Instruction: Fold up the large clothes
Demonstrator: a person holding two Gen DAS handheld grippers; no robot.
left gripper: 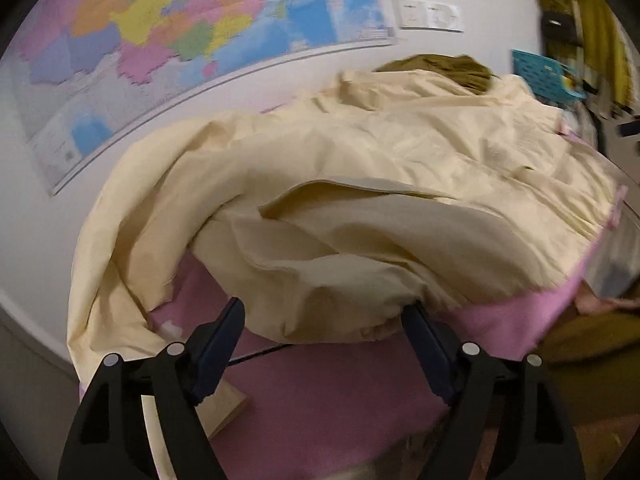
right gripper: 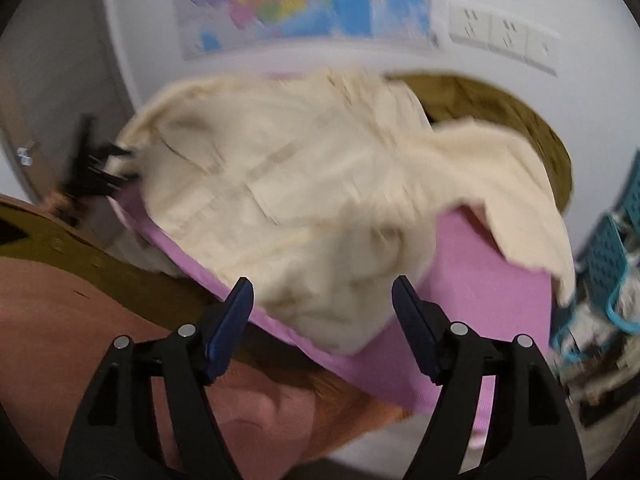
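Your left gripper (left gripper: 324, 320) holds its jaws wide, with the near hem of the cream garment (left gripper: 360, 200) drooping between them, unpinched. Your right gripper (right gripper: 322, 296) also stands wide and grips nothing. The garment (right gripper: 288, 184) lies rumpled across the pink-covered bench (right gripper: 480, 280), its left side spilling over the edge.

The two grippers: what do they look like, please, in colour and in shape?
Both look alike. The left gripper and the right gripper each have two black plastic arms with triangular cut-outs and round silver pivot pins. Each finger ends in a flat, dark blue pad. No cables, markings or sleeves can be seen.
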